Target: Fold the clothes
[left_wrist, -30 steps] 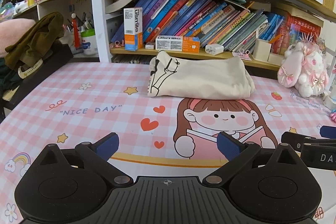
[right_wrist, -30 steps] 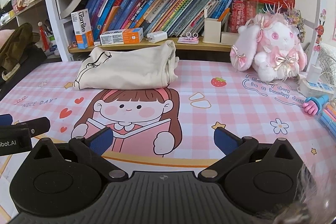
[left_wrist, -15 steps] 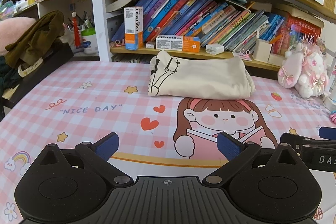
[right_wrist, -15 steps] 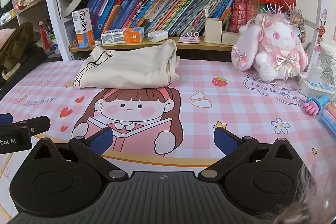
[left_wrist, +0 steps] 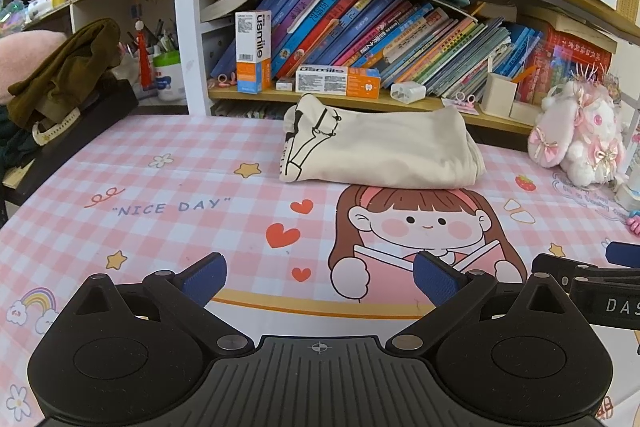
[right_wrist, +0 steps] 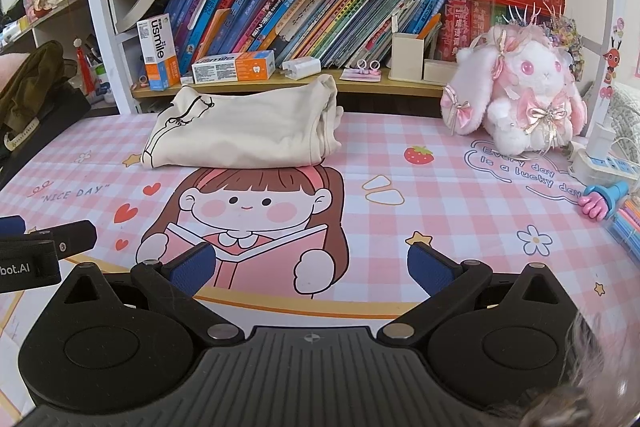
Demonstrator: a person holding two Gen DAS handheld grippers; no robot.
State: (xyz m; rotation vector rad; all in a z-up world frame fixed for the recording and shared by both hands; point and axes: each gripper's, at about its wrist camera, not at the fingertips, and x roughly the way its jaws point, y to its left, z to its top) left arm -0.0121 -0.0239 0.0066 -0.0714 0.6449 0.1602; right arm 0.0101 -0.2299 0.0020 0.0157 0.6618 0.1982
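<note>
Jaws spread apart and empty on both the left gripper [left_wrist: 319,279] and right gripper [right_wrist: 311,269], the cream garment [left_wrist: 380,151] lies folded at the tabletop's [left_wrist: 180,187] far edge, so any tidying should pinch outer layers gently.

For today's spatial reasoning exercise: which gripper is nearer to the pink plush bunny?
Right. The right gripper hovers open over the tablecloth, the pink plush bunny ahead to its right. The left gripper sits farther left, the bunny at its view's far right edge.
</note>
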